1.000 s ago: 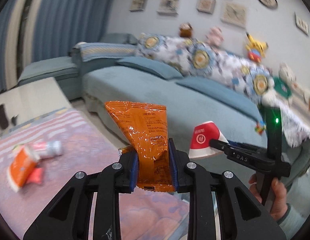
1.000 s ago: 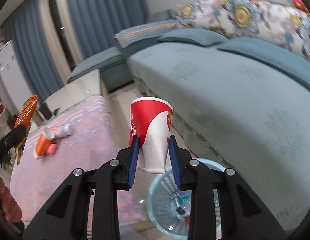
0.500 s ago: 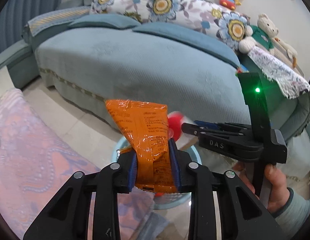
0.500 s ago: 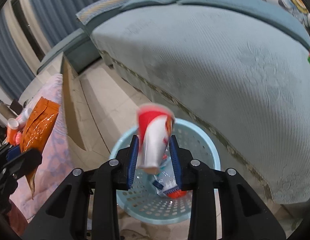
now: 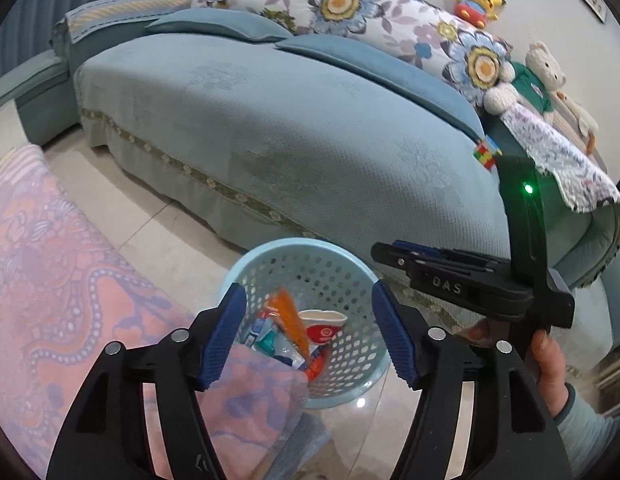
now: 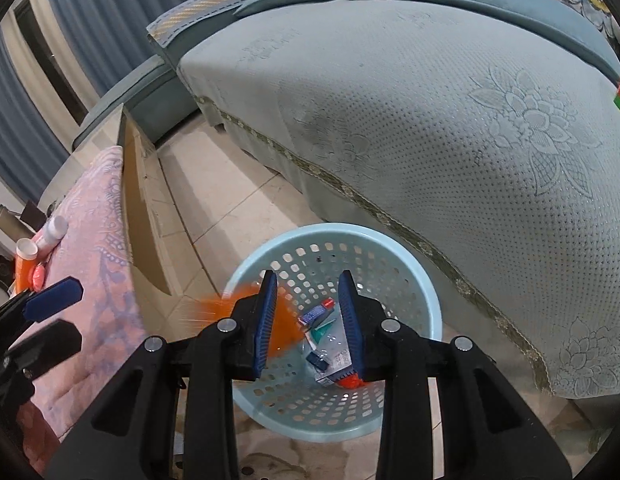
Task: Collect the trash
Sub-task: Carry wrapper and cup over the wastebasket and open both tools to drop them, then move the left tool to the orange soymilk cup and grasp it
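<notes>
A light blue perforated basket (image 5: 294, 246) (image 6: 389, 236) stands on the floor by the sofa. My left gripper (image 5: 310, 332) hangs over it with its jaws opening and nothing between them. An orange snack bag (image 5: 290, 320) lies in the basket; in the right wrist view the bag (image 6: 230, 304) is a blur at the rim. A red and white paper cup (image 5: 321, 326) rests beside it among wrappers. My right gripper (image 6: 308, 320) is over the basket, narrowly open and empty. Each gripper shows in the other's view: right gripper (image 5: 383, 250), left gripper (image 6: 58, 322).
The teal sofa (image 5: 310, 120) runs close behind the basket. A pink patterned cloth (image 5: 50, 280) covers a low table on the left, with an orange bottle (image 6: 24, 264) and a white bottle (image 6: 52, 230) lying on it. A hand (image 5: 545, 356) holds the right gripper.
Both grippers came down over the basket. The left jaws opened and the orange bag dropped in. The cup slipped out of the right gripper into the basket.
</notes>
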